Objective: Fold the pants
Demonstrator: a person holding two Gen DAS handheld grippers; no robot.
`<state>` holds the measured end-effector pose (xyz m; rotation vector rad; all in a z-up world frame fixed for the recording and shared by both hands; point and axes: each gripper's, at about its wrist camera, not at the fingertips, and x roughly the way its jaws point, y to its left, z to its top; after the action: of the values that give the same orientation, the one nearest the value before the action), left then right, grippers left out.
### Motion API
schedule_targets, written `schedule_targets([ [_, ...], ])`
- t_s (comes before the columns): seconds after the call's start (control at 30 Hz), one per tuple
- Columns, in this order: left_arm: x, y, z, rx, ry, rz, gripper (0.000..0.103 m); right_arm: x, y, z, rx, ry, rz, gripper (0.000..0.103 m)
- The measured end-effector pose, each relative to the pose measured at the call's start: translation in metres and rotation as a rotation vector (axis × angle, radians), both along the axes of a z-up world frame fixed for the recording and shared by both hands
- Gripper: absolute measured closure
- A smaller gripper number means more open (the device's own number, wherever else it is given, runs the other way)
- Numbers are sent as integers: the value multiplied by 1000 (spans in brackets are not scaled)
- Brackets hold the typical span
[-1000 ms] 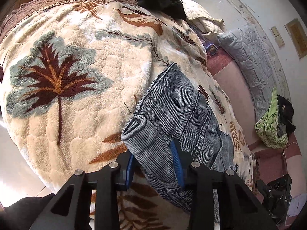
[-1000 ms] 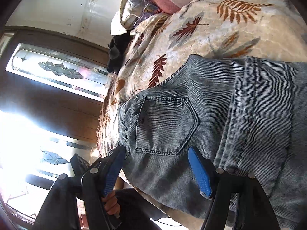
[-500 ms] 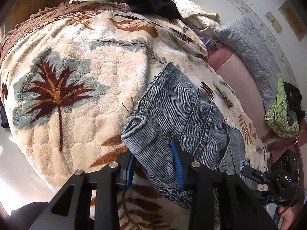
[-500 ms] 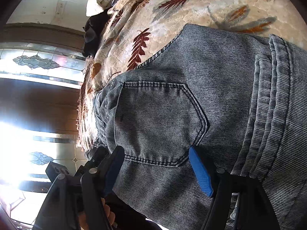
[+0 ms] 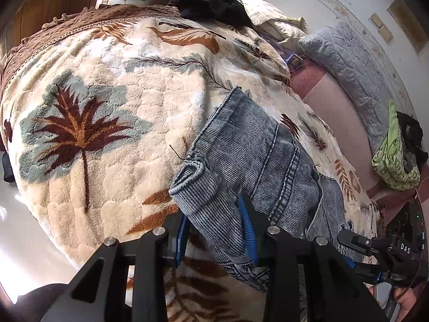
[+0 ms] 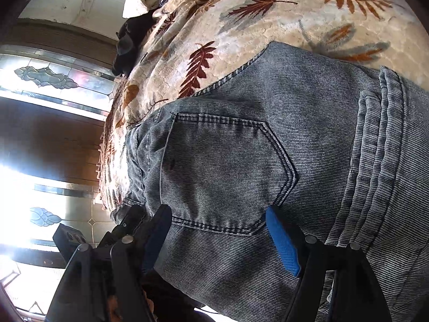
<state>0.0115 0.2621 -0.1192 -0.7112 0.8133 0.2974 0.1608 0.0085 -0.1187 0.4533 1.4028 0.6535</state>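
Grey-blue denim pants (image 5: 257, 166) lie on a cream blanket with palm and leaf prints (image 5: 112, 123). My left gripper (image 5: 215, 230) is shut on a folded hem end of the pants, which bulges out between the blue pads. In the right wrist view the pants (image 6: 268, 161) fill the frame, back pocket (image 6: 222, 171) up. My right gripper (image 6: 218, 233) is open, its fingers spread over the pocket area, the denim lying between them. The right gripper also shows at the lower right of the left wrist view (image 5: 375, 247).
A black garment (image 5: 214, 8) and pale pillows (image 5: 276, 21) lie at the bed's far end. A grey quilted pillow (image 5: 356, 61) and a green bag (image 5: 394, 155) rest by the wall on the right. A stained-glass window (image 6: 45, 77) is left of the bed.
The right gripper has moved in closer over the pants, and now shows in the left wrist view. The left gripper keeps its hold on the hem and has risen slightly.
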Motion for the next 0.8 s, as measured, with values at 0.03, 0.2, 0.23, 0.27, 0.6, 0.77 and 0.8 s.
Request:
schedule_targets([
  [0.03, 0, -1, 0, 3, 0, -1, 66, 0, 1, -5, -1, 2, 4, 27],
  [0.2, 1, -1, 1, 9, 0, -1, 66, -3, 1, 6, -14, -21, 7, 27],
  [0.23, 1, -1, 1, 9, 0, 0, 66, -3, 0, 11, -3, -39, 7, 27],
  [0.27, 1, -1, 1, 10, 1, -1, 66, -4, 1, 16, 2, -60, 7, 27],
  [0.6, 1, -1, 2, 21, 0, -9, 66, -1, -5, 6, -11, -10, -14, 24],
  [0.77, 3, -5, 4, 38, 1, -9, 66, -1, 5, -11, -54, 3, 22, 23],
  [0.8, 3, -6, 6, 51, -2, -11, 66, -1, 2, -6, -28, -1, 7, 22],
])
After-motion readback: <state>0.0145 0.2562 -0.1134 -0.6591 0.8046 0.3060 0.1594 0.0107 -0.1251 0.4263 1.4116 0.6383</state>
